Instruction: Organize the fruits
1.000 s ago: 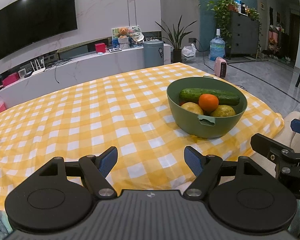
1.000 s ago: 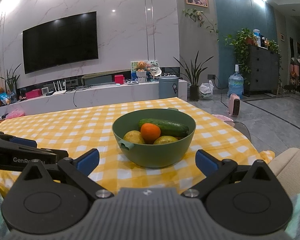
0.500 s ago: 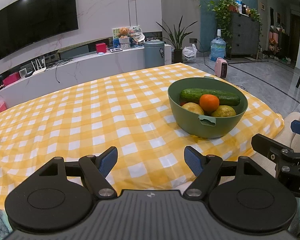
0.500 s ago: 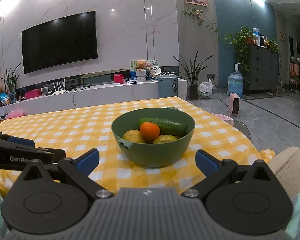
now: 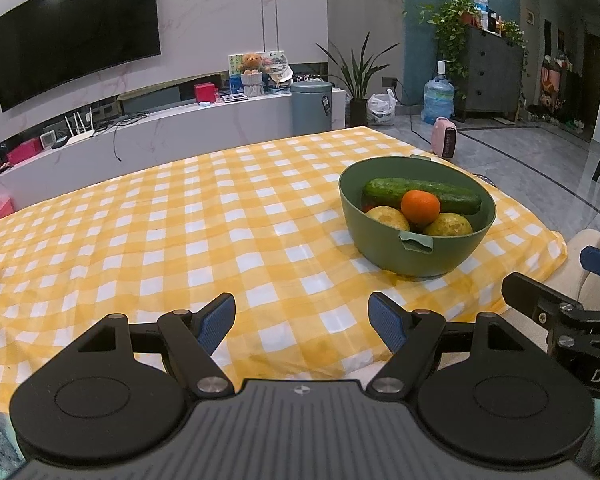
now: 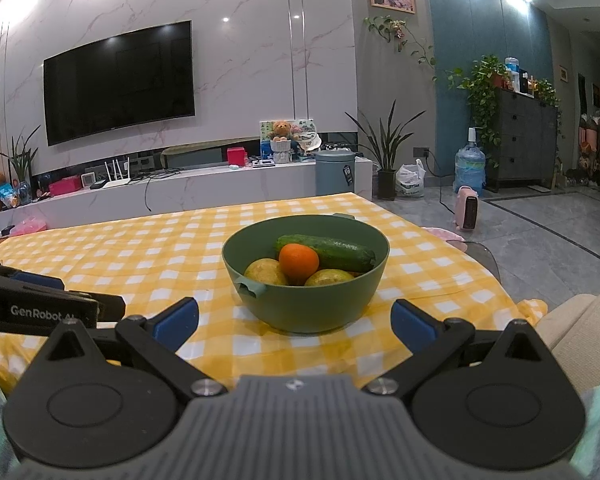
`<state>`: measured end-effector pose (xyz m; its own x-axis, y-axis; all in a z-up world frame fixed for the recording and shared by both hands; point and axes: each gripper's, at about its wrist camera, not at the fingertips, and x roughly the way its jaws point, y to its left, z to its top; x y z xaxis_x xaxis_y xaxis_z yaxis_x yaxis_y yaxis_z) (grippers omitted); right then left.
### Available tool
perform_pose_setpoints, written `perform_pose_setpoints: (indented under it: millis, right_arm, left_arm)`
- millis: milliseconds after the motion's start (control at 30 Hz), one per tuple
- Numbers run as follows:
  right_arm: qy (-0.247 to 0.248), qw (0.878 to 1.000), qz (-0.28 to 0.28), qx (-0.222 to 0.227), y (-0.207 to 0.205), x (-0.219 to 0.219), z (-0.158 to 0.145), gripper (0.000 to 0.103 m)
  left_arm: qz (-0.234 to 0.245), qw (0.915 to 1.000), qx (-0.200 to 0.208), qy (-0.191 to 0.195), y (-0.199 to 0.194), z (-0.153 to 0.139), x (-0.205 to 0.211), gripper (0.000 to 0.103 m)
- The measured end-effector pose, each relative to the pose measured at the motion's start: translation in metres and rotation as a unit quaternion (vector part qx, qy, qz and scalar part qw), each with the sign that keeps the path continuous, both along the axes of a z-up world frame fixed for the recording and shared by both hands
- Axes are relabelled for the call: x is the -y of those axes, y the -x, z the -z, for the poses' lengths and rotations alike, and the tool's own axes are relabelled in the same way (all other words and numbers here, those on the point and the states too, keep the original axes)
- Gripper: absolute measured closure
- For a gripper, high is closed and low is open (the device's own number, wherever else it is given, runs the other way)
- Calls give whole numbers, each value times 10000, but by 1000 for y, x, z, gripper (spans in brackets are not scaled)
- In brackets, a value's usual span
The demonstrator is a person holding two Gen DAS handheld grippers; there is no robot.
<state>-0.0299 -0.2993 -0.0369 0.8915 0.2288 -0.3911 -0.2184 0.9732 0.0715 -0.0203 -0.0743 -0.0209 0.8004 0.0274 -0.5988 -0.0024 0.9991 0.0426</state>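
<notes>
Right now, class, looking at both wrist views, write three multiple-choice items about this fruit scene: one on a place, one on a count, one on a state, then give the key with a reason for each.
1. Where does the orange lie?
A. On the tablecloth beside the bowl
B. In the green bowl, in front of the cucumber
C. Between the fingers of a hand-held gripper

2. How many yellow fruits show in the bowl?
A. Two
B. Four
C. None

3. What state is the right hand-held gripper in?
A. Shut on the orange
B. Shut with nothing in it
C. Open, with nothing between its fingers

Key:
1 B, the orange sits inside the bowl's rim, overlapping the cucumber behind it.
2 A, one yellow fruit shows on each side of the orange.
3 C, its blue pads stand wide apart, short of the bowl; the left hand-held gripper is open too.
</notes>
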Motion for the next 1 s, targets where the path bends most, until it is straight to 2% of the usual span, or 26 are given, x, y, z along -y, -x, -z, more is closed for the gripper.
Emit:
perform_pose_setpoints:
  millis: [733, 1000]
  right_arm:
    - [1, 10000, 32, -55, 0, -1, 2, 4]
    - [6, 10000, 29, -65, 0, -2, 2, 4]
  left_arm:
    - [-84, 10000, -49, 20, 1, -1, 1, 14]
    - [36, 10000, -69, -5, 2, 0, 6, 14]
